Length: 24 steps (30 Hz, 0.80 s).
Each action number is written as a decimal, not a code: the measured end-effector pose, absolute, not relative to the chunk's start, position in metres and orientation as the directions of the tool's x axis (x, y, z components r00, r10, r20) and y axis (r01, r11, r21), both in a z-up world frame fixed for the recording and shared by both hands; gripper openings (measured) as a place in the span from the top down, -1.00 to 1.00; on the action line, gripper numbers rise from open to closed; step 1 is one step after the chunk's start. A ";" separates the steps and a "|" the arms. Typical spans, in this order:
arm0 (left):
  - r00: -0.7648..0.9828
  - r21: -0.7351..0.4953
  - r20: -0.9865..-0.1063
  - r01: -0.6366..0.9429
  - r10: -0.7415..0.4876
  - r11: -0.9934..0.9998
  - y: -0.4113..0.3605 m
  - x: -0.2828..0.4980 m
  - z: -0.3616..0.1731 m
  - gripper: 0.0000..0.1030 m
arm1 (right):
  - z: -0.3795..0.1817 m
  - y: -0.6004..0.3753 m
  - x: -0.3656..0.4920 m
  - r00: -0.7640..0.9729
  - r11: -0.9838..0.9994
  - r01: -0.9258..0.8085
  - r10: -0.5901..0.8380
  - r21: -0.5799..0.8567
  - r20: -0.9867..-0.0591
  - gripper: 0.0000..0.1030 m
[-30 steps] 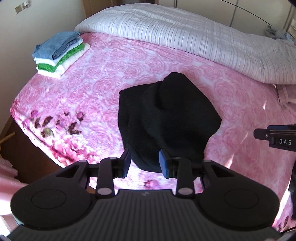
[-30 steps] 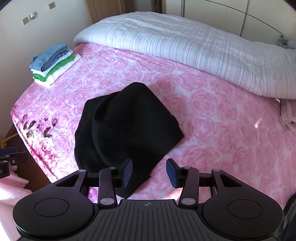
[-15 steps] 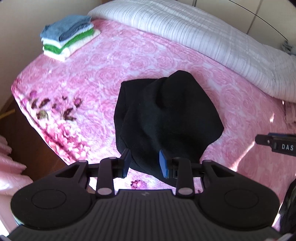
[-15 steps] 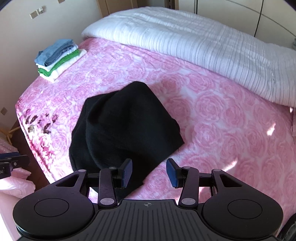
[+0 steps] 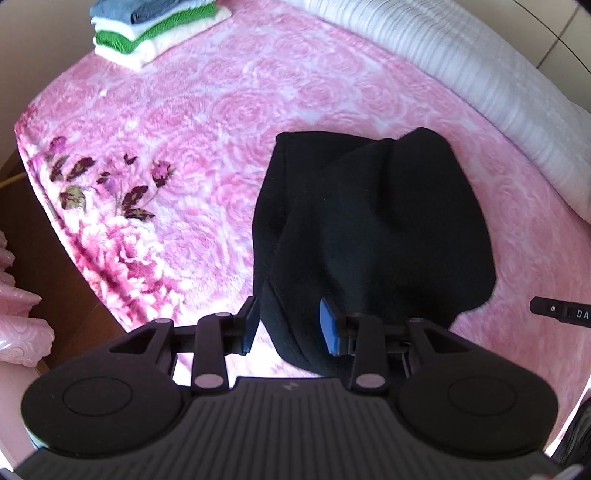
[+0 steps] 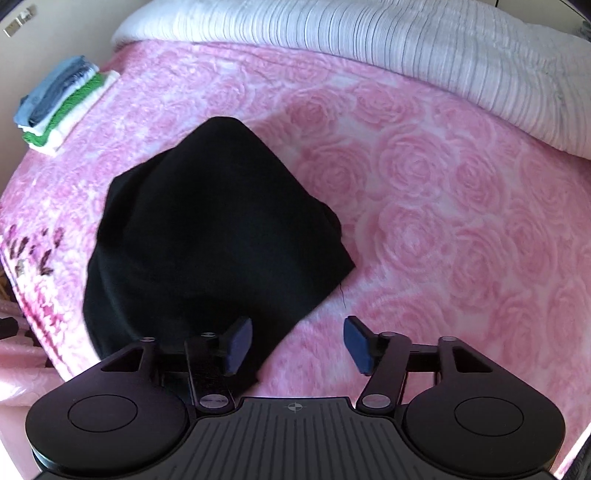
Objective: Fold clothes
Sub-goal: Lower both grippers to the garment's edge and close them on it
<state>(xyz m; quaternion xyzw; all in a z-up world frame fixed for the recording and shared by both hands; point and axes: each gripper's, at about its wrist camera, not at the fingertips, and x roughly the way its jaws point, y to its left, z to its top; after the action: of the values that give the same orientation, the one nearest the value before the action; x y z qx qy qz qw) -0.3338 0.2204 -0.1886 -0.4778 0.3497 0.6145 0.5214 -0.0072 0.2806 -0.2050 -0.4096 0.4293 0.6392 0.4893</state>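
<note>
A black garment lies crumpled in a loose heap on the pink rose-patterned bedspread; it also shows in the right wrist view. My left gripper is open, its jaws either side of the garment's near edge, just above it. My right gripper is open over the garment's near right corner, its left pad above the cloth and its right pad above bare bedspread. The tip of the right gripper shows at the right edge of the left wrist view.
A stack of folded clothes, blue, white and green, sits at the bed's far left corner, also in the right wrist view. A white striped duvet runs along the far side. The bed's left edge drops to dark wood.
Both grippers have moved forward and down toward the black garment, which now looms larger. The right gripper's jaws have opened wider. The garment has not moved.
</note>
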 end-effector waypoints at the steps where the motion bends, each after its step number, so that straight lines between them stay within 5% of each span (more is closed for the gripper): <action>1: 0.003 -0.070 -0.955 -0.974 0.297 -0.217 0.229 -0.339 -0.195 0.39 | -0.210 0.289 -0.010 -0.190 -0.147 -0.977 0.268 0.155 -0.944 -0.21; 21: 0.077 -0.125 -0.978 -0.960 0.194 -0.251 0.360 -0.405 -0.309 0.38 | -0.317 0.474 -0.052 -0.352 0.019 -0.925 0.338 0.380 -0.873 -0.55; 22: 0.078 -0.127 -0.977 -0.960 0.196 -0.251 0.363 -0.406 -0.310 0.38 | -0.318 0.467 -0.049 -0.375 0.010 -0.916 0.338 0.402 -0.863 -0.35; 23: 0.080 -0.130 -0.977 -0.959 0.199 -0.252 0.365 -0.407 -0.311 0.38 | -0.320 0.460 -0.047 -0.397 0.002 -0.906 0.339 0.423 -0.853 0.21; 24: 0.083 -0.134 -0.976 -0.958 0.201 -0.253 0.367 -0.408 -0.312 0.38 | -0.321 0.453 -0.044 -0.419 -0.007 -0.896 0.339 0.443 -0.842 0.40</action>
<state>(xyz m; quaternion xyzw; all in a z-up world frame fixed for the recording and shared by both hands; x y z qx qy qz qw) -0.4079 0.3674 -0.3125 -0.5395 0.3507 0.5792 0.5004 -0.0444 0.4526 -0.3208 -0.2651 0.5257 0.6583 0.4691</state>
